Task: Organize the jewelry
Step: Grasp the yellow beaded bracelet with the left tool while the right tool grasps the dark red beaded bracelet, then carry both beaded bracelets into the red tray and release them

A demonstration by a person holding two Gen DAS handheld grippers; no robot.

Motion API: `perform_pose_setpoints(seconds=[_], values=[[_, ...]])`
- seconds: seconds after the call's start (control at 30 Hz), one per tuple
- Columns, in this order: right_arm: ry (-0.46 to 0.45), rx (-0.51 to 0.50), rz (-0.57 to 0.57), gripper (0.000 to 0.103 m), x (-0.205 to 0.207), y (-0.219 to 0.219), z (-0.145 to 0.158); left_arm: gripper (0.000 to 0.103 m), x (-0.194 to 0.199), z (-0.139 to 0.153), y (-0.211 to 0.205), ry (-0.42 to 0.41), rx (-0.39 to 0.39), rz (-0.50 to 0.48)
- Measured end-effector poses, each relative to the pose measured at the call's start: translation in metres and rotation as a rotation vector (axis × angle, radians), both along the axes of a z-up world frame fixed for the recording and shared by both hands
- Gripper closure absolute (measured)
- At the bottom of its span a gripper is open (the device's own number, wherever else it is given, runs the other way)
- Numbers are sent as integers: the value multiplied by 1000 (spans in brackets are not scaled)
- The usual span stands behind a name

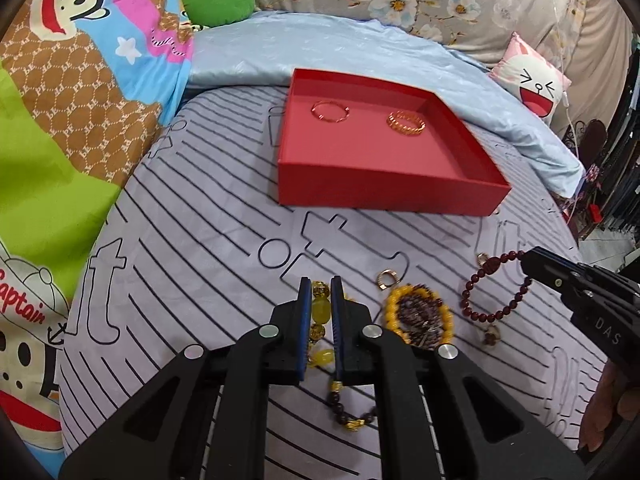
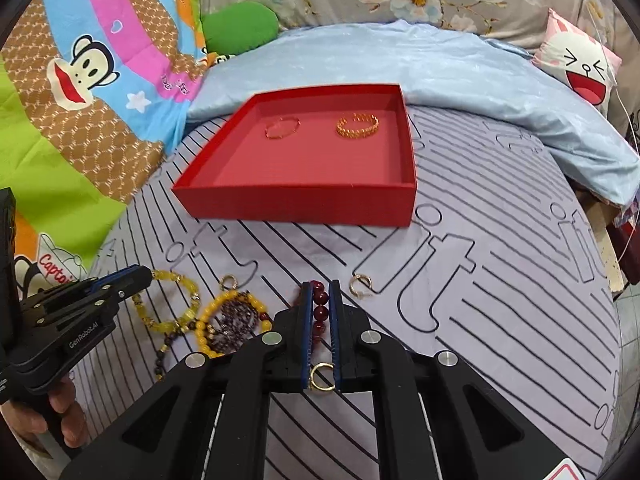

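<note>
- Dark red bead bracelet [image 2: 319, 307]: it lies on the striped sheet [image 2: 500, 300] in front of the red box [image 2: 296, 204], on the near side of it. Your right gripper [image 2: 320, 286] has its two fingers closed narrowly on the bead strand; in the left wrist view the same tips meet the loop [image 1: 496, 292] at its far edge.
- Yellow bead bracelet [image 1: 320, 312]: also in front of the red box [image 1: 384, 184], left of the red loop. Your left gripper [image 1: 320, 282] pinches its beads between nearly closed fingers.
- To do the lift well, judge it so: raise each strand straight up until the whole loop hangs free, since the yellow-and-dark beaded pile [image 1: 420, 314] lies just beside both and may snag.
- Carry over the near wall of the box and lower to its bare front floor, apart from the thin gold bangle [image 1: 330, 112] and the chain-link gold bangle [image 1: 405, 122] at the back.
- Only the right wrist view shows a gold ring [image 2: 322, 376] between the right fingers' bases and an open gold hoop [image 2: 361, 285] just right of them.
- Only the left wrist view shows the whole red loop with its pendant [image 1: 491, 334].
</note>
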State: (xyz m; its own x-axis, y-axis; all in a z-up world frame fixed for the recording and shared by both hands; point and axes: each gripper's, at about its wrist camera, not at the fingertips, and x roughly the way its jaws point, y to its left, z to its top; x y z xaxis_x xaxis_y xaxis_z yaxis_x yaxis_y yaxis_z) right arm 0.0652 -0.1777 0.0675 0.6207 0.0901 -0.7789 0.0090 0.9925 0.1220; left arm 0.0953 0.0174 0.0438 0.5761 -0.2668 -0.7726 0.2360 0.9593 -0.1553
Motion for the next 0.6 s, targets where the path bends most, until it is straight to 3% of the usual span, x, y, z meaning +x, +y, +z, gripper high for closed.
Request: perform_pose_setpoints(seconds=[0.6], values=[[-77,-6,-20,96,24,-18,43,94,34,70,-13,-95,-76,-75]])
